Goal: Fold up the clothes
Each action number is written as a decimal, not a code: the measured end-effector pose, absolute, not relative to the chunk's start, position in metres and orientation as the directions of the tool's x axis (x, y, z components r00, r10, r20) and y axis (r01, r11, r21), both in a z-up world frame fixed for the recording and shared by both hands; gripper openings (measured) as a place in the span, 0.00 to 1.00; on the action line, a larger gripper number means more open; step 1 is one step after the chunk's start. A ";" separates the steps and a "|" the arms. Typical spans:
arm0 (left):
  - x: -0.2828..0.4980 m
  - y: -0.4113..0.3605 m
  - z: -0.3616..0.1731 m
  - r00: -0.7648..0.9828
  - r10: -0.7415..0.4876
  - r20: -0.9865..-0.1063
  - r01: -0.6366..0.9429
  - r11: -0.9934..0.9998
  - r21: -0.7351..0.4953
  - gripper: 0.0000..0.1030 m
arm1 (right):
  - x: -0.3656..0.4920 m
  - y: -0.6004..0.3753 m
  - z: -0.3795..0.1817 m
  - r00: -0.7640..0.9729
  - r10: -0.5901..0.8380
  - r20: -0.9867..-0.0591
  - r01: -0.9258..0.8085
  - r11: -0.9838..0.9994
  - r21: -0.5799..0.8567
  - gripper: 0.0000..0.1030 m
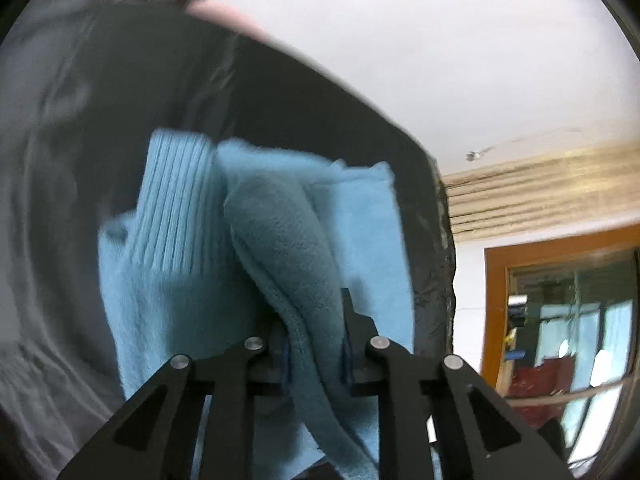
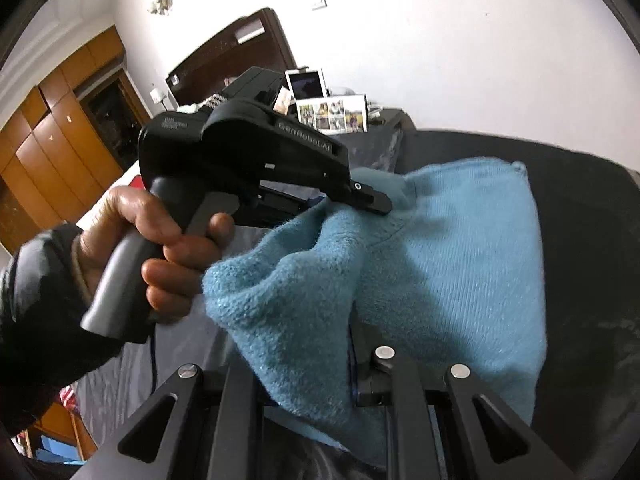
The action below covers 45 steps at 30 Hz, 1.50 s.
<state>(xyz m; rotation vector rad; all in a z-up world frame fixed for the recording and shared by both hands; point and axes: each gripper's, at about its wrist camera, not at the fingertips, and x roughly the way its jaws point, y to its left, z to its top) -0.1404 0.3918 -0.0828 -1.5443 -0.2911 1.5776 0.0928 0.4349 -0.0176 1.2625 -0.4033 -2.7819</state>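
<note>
A light blue knit sweater (image 1: 180,280) (image 2: 448,264) is held up over a dark cloth-covered surface (image 1: 72,160). My left gripper (image 1: 314,344) is shut on a thick fold of its edge, which runs down between the fingers. In the right wrist view my right gripper (image 2: 320,364) is shut on another bunched corner of the sweater. The left gripper's black body (image 2: 256,152) shows there too, its tip (image 2: 372,200) pinching the fabric, held by a person's hand (image 2: 160,248) in a dark sleeve. The ribbed hem (image 1: 172,204) hangs at the left.
A dark headboard (image 2: 224,56) and photo frames (image 2: 332,114) stand at the back by a white wall. A wooden wardrobe (image 2: 60,132) is at the left. A wood-framed window (image 1: 560,312) lies to the right. Grey bedding (image 2: 116,384) spreads below.
</note>
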 end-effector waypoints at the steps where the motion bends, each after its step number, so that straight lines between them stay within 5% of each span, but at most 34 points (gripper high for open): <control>1: -0.139 0.389 -0.070 0.136 0.712 -0.689 -0.457 -0.572 -0.681 0.20 | 0.092 0.432 -0.011 -0.675 -0.156 -0.721 -0.043 -0.967 0.250 0.18; 6: -0.139 0.368 -0.049 0.046 0.688 -0.724 -0.557 -0.584 -0.590 0.20 | 0.088 0.407 0.005 -0.705 -0.148 -0.694 0.027 -0.983 0.183 0.18; 19: -0.124 0.342 -0.113 -0.064 0.539 -0.840 -0.597 -0.695 -0.401 0.28 | 0.067 0.356 -0.072 -0.577 -0.146 -0.803 0.104 -0.989 0.105 0.21; 20: -0.123 0.343 -0.112 -0.088 0.514 -0.853 -0.608 -0.706 -0.363 0.30 | 0.068 0.355 -0.072 -0.577 -0.153 -0.803 0.114 -0.988 0.107 0.28; 23: -0.120 0.344 -0.106 -0.166 0.434 -0.885 -0.631 -0.737 -0.243 0.53 | 0.071 0.356 -0.067 -0.548 -0.255 -0.797 0.157 -0.967 0.202 0.72; 24: -0.118 0.344 -0.104 -0.186 0.411 -0.892 -0.634 -0.744 -0.211 0.55 | 0.078 0.358 -0.063 -0.551 -0.275 -0.788 0.157 -0.961 0.226 0.74; 28: -0.113 0.333 -0.087 -0.236 0.370 -0.898 -0.618 -0.771 -0.155 0.55 | 0.118 0.369 -0.043 -0.601 -0.274 -0.751 0.159 -0.962 0.223 0.74; 35: -0.063 0.319 -0.037 -0.262 0.462 -0.848 -0.671 -0.718 -0.184 0.55 | 0.185 0.443 -0.041 -0.614 -0.025 -0.789 -0.092 -0.990 0.102 0.74; 45: -0.004 0.354 -0.084 -0.109 0.410 -0.905 -0.736 -0.645 -0.203 0.55 | 0.184 0.494 -0.074 -0.527 0.105 -0.843 -0.281 -0.958 0.056 0.74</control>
